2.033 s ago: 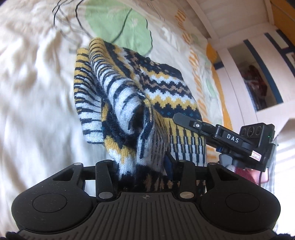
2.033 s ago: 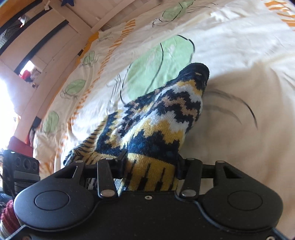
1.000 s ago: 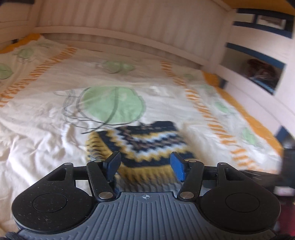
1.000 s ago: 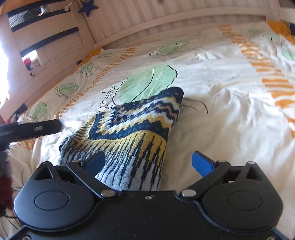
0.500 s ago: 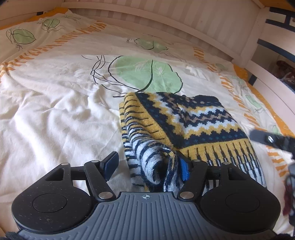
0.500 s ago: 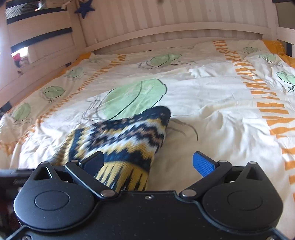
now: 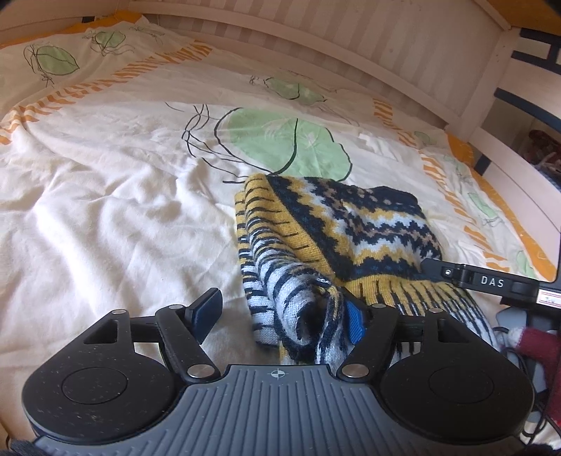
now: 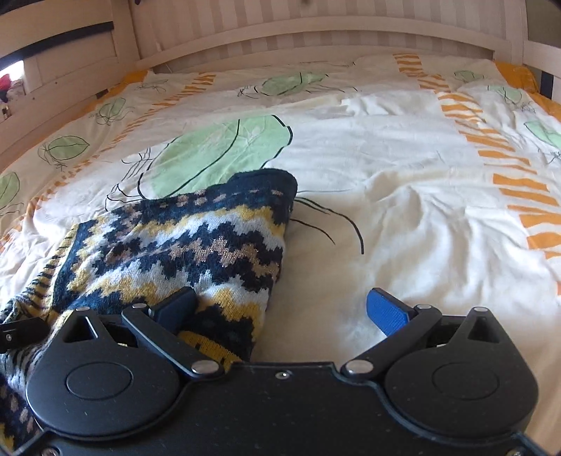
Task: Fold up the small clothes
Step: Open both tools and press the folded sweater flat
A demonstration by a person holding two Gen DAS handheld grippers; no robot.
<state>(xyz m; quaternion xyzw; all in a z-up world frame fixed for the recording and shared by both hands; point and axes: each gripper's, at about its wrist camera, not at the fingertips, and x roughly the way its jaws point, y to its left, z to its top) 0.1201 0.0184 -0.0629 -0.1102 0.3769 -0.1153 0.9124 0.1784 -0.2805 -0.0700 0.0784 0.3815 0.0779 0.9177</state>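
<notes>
With your left gripper (image 7: 282, 317) opening around the sweater (image 7: 336, 238) sleeve on the bedsheet (image 7: 105, 217) and your right gripper (image 8: 280, 308) spread wide, that rumpled sleeve may spring loose, undoing the fold.

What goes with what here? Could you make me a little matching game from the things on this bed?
Things:
1. sweater
2. big leaf print
3. stripes on the bedspread
4. headboard

Descriptions:
A. orange
B. pale wooden slats at the far end
C. navy, yellow and white zigzag knit, lying folded
D. green, just beyond the knit

Pairs: 1-C, 2-D, 3-A, 4-B
</notes>
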